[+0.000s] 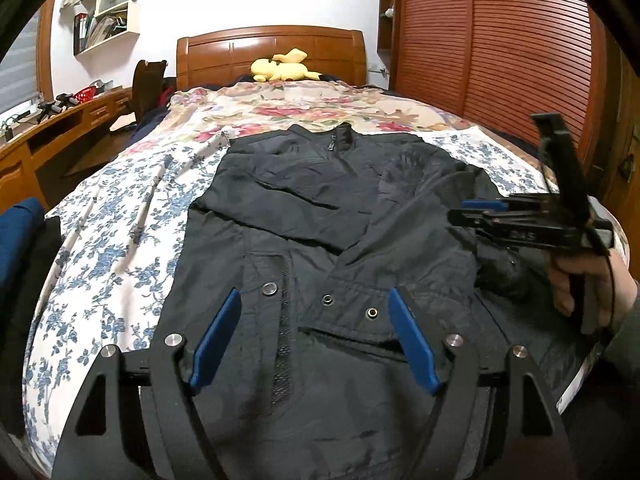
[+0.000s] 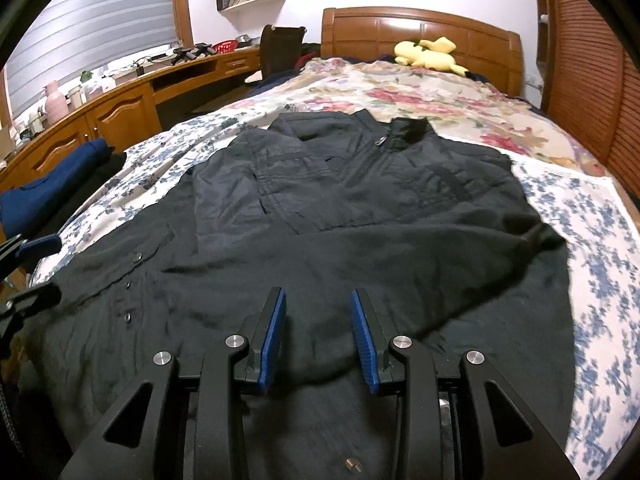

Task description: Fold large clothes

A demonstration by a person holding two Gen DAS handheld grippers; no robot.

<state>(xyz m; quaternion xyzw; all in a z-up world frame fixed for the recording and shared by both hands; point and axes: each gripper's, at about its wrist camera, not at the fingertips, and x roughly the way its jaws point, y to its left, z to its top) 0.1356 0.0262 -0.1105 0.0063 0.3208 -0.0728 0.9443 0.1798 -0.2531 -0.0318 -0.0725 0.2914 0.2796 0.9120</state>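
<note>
A black jacket [image 1: 320, 216] lies flat on the bed, collar toward the headboard, both sleeves folded across its chest. It also shows in the right wrist view [image 2: 340, 208]. My left gripper [image 1: 316, 296] is open wide and empty, hovering over the jacket's hem by the snap buttons. My right gripper [image 2: 318, 300] is open and empty, above the jacket's lower right part. In the left wrist view the right gripper [image 1: 476, 212] is seen from the side over the jacket's right edge, held by a hand.
The bed has a blue floral sheet [image 1: 112, 240] and a red floral blanket [image 1: 304, 108] beyond the jacket. A yellow plush toy [image 1: 284, 66] lies at the wooden headboard. A wooden desk [image 2: 120, 100] runs along the left. Folded blue cloth [image 2: 48, 196] lies at the bed's left edge.
</note>
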